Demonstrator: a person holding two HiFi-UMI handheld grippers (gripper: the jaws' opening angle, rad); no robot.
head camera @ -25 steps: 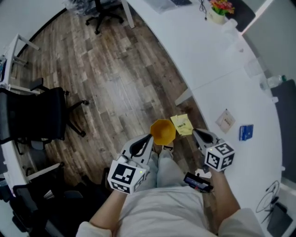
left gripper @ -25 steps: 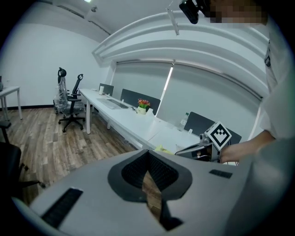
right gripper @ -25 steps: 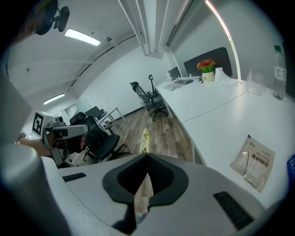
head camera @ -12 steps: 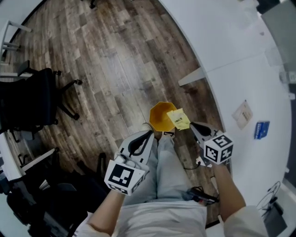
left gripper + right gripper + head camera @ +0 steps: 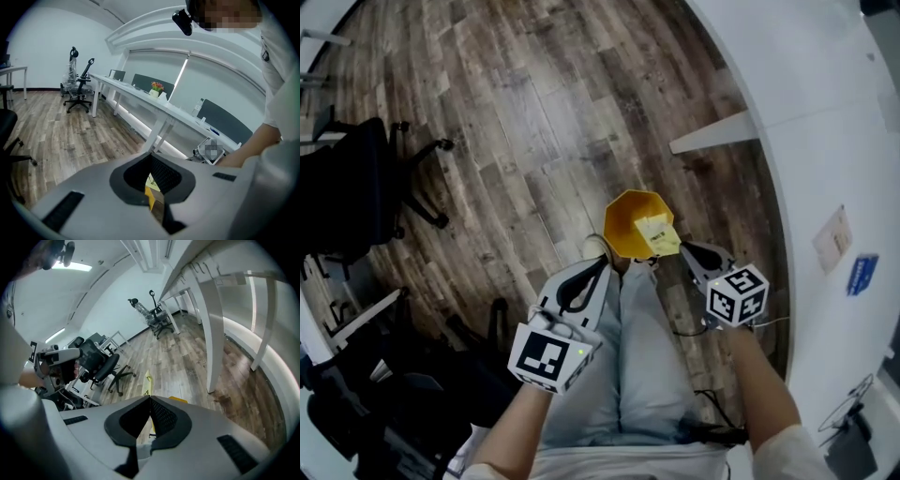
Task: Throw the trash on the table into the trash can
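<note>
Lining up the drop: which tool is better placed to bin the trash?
Right. The right tool is shut on the yellow paper, held over the yellow trash can; the left tool looks empty.

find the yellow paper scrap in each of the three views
Head view: pale yellow paper scrap at centre, pinched at the right tool's tip.
Left gripper view: low centre, a small sliver.
Right gripper view: centre, standing above the shut tips.
Shared landmark: orange plastic trash can.
</note>
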